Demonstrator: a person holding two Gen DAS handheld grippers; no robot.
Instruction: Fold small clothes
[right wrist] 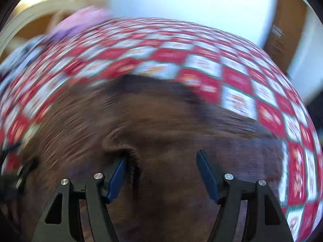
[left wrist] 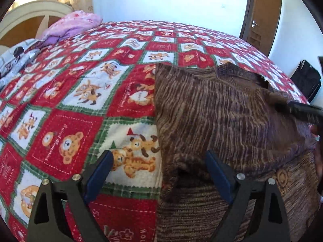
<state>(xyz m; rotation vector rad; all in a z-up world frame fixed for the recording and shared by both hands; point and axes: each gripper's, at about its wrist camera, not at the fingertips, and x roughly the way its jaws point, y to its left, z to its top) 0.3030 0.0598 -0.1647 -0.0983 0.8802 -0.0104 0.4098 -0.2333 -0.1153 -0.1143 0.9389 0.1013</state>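
A brown striped knit garment (left wrist: 222, 117) lies partly folded on a red, white and green teddy-bear bedspread (left wrist: 80, 100). My left gripper (left wrist: 159, 157) is open over the garment's left edge, holding nothing. My right gripper (right wrist: 161, 157) is open just above the brown garment (right wrist: 151, 121); that view is blurred by motion. One dark finger of the right gripper (left wrist: 302, 111) shows at the right edge of the left wrist view, over the garment's far right part.
A pink and purple bundle of bedding (left wrist: 74, 24) and a grey printed cloth (left wrist: 18, 60) lie at the bed's far left by the headboard (left wrist: 30, 12). A wooden door (left wrist: 262, 16) and a dark bag (left wrist: 306, 78) stand beyond the bed's right side.
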